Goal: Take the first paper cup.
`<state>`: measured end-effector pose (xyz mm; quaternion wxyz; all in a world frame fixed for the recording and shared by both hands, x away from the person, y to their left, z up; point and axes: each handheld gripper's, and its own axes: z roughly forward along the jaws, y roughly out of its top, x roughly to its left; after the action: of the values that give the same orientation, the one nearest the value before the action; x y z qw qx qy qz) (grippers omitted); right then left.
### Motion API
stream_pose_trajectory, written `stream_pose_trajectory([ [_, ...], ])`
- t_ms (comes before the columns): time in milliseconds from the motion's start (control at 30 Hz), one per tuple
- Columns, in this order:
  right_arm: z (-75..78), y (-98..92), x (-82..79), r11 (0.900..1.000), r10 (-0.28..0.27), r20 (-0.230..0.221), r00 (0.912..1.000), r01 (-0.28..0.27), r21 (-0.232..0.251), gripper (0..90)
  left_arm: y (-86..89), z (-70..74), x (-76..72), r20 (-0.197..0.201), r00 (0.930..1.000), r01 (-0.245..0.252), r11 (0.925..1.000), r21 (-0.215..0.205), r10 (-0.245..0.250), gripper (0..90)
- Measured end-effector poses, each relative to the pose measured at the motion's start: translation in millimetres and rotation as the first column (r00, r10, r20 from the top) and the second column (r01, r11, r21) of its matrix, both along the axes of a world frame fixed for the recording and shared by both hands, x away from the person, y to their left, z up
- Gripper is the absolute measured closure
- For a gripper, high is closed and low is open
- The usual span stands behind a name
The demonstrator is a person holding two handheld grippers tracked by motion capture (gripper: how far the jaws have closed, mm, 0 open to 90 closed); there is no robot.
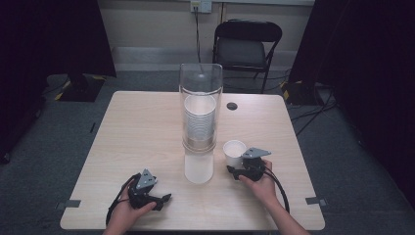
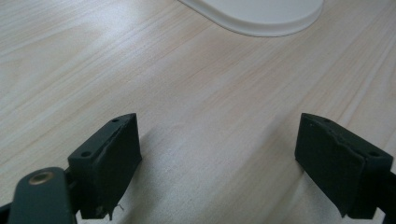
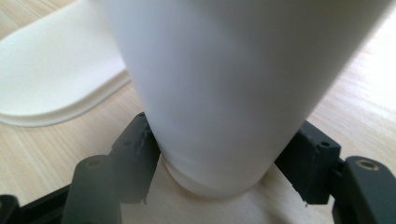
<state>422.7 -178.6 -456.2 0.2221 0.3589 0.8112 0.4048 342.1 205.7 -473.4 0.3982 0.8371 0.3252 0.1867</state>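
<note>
One paper cup (image 1: pixel 234 152) stands upright right of centre, clamped near its base by the right gripper (image 1: pixel 234 171); the stack of cups (image 1: pixel 199 122) in the clear tube (image 1: pixel 200 105) at frame centre suggests more dispensing remains; the left gripper (image 1: pixel 165 198), lower left, rests released and empty; its own view shows bare table (image 2: pixel 140 70) between the jaws, while the right gripper view shows pads (image 3: pixel 140 154) pressing the cup's wall.

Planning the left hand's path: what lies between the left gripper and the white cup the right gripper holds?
In the high view, the dispenser's white base lies between the left gripper and the paper cup.
</note>
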Motion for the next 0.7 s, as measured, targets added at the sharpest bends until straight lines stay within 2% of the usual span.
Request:
stream_pose_trajectory([
  [567, 0.3, -9.3, 7.8, 0.998, -0.063, -0.023, 0.9977, 0.063, -0.012, 34.0, 0.0, 0.0, 0.0, 0.0, 1.0, 0.0, 1.0, 0.0, 0.0, 13.8],
  [700, 0.0, -12.5, 7.2, 0.997, -0.08, -0.022, 0.9966, 0.079, -0.022, 28.6, 0.0, 0.0, 0.0, 0.0, 1.0, 0.0, 1.0, 0.0, 0.0, 13.8],
])
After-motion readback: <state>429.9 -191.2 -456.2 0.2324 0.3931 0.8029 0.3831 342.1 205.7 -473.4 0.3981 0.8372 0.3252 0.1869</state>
